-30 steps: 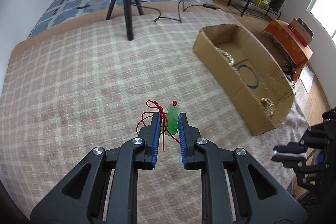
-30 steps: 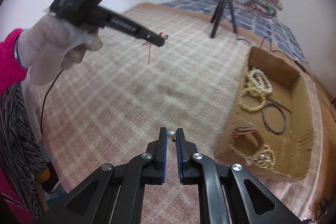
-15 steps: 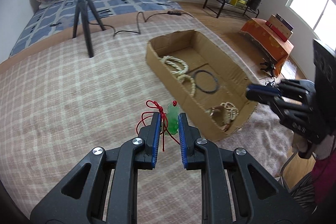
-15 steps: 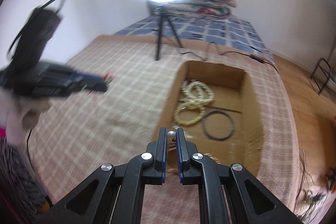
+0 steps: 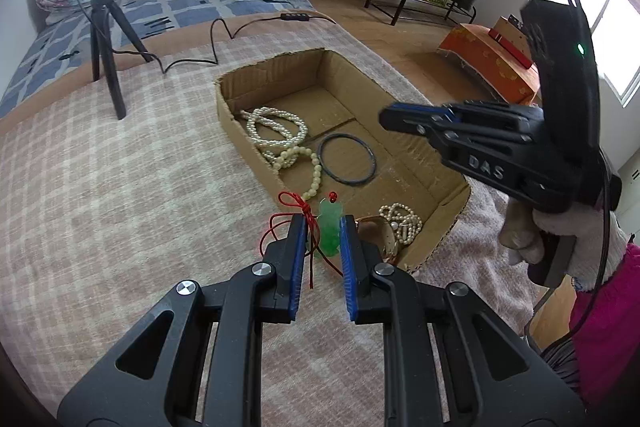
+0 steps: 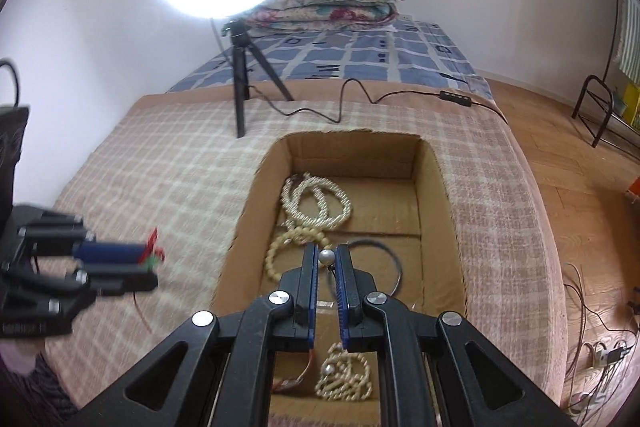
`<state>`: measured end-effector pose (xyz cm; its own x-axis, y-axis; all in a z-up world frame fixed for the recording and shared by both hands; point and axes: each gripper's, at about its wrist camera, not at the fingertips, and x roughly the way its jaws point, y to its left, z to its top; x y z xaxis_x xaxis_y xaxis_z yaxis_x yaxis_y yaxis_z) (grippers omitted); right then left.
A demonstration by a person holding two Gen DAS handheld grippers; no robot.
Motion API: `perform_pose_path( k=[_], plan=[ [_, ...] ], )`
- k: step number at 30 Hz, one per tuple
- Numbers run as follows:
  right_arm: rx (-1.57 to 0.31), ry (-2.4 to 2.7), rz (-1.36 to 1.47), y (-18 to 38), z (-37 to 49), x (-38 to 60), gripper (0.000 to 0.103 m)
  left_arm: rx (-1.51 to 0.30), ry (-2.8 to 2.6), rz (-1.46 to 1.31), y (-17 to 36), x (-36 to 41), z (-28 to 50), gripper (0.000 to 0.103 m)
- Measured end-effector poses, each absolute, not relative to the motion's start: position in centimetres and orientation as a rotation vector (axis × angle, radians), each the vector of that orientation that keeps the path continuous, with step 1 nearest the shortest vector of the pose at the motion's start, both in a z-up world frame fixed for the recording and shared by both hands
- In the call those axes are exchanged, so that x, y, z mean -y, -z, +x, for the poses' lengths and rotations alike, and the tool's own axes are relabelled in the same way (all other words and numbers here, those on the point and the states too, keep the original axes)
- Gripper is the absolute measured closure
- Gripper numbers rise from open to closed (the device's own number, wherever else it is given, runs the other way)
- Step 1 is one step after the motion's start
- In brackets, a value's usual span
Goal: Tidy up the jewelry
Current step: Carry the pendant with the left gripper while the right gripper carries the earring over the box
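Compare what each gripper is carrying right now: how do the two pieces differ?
The left gripper pinches a green pendant trailing a red knotted cord; the right gripper pinches a single pearl, with no cord visible. The pendant is elongated and stands between wider-set pads; the pearl is round and smaller. Both are held near the cardboard box.

both grippers swung from checked blanket (image 5: 120, 187) toward cardboard box (image 5: 420, 147)
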<state>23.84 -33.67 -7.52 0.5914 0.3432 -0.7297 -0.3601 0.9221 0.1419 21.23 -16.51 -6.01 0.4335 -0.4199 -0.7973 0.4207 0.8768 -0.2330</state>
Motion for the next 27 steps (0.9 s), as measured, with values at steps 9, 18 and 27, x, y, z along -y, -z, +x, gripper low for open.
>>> perform_pose_path(
  k=[9, 18, 27],
  plan=[
    [-0.840, -0.364, -0.001, 8.0, 27.9, 33.9, 0.097, -1.017, 0.534, 0.009, 7.6, 18.5, 21.9, 0.087],
    [-0.853, -0.349, 0.046, 8.8, 30.1, 34.0, 0.097, -1.015, 0.540, 0.007, 8.0, 19.9, 22.5, 0.088],
    [-0.865, -0.339, 0.065, 9.4, 31.1, 34.0, 0.096, -1.010, 0.556, 0.015, 8.3, 20.5, 22.8, 0.087]
  ],
)
